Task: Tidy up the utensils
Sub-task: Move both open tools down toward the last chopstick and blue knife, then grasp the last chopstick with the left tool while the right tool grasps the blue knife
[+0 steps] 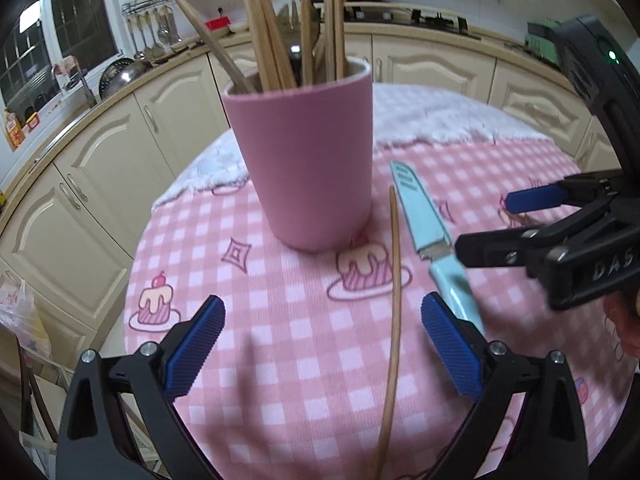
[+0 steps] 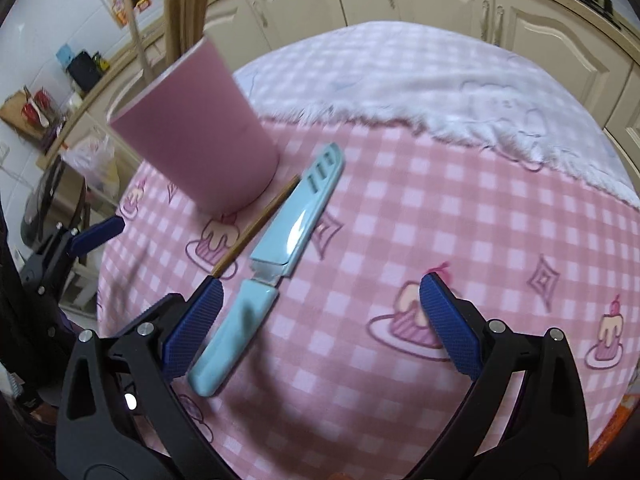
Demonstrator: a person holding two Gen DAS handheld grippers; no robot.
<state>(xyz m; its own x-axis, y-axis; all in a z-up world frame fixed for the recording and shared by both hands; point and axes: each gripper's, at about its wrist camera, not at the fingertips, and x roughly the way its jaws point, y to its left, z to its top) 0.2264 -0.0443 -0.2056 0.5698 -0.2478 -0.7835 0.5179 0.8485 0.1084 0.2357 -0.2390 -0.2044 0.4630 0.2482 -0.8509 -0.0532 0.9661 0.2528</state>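
A pink cup [image 1: 308, 160] stands on the pink checked tablecloth [image 1: 280, 352] and holds several wooden chopsticks [image 1: 272, 40]. One loose chopstick [image 1: 394, 320] lies on the cloth between my left gripper's [image 1: 322, 344] open fingers. A light blue knife [image 1: 430, 228] in a sheath lies to its right. My right gripper [image 2: 320, 324] is open and empty, just above the cloth, its left finger beside the knife's handle [image 2: 232, 336]. The cup [image 2: 200, 140], the sheathed knife blade [image 2: 304, 208] and the loose chopstick [image 2: 256, 228] show in the right wrist view. The right gripper also shows in the left wrist view [image 1: 492, 224].
A white fluffy cloth [image 2: 460, 92] covers the table's far side. Cream kitchen cabinets [image 1: 436, 68] and a counter with a sink and hanging ladles [image 1: 152, 36] run behind the table. A plastic bag [image 2: 94, 156] sits on a stand to the left.
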